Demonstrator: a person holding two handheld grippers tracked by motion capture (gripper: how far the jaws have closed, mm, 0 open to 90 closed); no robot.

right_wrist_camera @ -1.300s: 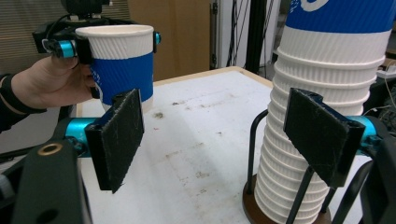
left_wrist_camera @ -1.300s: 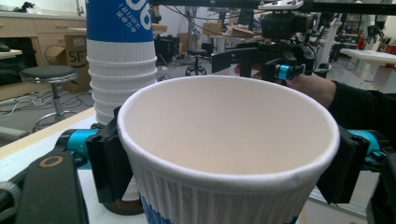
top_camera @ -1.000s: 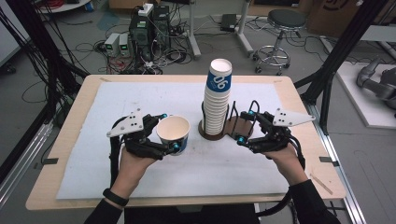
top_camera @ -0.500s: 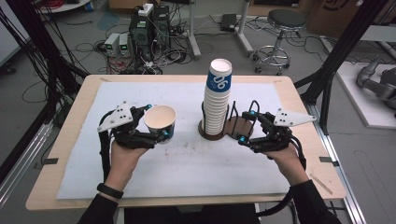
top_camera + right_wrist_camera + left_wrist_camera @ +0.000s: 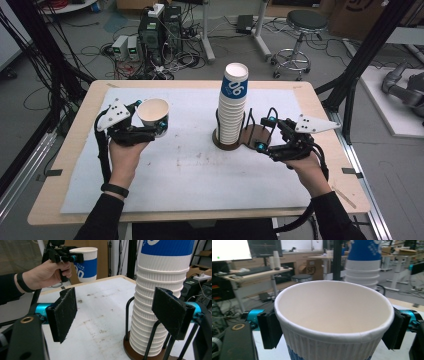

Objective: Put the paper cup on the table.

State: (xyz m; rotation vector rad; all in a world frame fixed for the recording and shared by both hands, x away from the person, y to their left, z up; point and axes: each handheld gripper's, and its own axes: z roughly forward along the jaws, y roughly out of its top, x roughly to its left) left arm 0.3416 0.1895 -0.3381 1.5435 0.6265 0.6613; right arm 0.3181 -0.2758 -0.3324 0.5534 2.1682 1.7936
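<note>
A white paper cup (image 5: 154,114) with blue print hangs upright above the left part of the table. My left gripper (image 5: 152,123) is shut on it, and in the left gripper view both black pads (image 5: 270,331) press its ribbed wall (image 5: 332,345) just under the rim. A tall stack of the same cups (image 5: 233,110) stands in a round wooden holder (image 5: 250,138) with black wire hoops. My right gripper (image 5: 264,133) rests open at the right of that holder. Its pads (image 5: 63,315) stand wide apart, and the wire hoops (image 5: 128,315) rise between them untouched.
A white mat (image 5: 190,170) covers the wooden table (image 5: 80,150). Beyond the far edge are computer boxes with cables (image 5: 150,35) and a stool (image 5: 302,25). Black frame posts (image 5: 367,50) stand at both sides.
My left gripper has carried the cup to the left, away from the stack and a little toward the far side. The right gripper and the stack have kept still.
</note>
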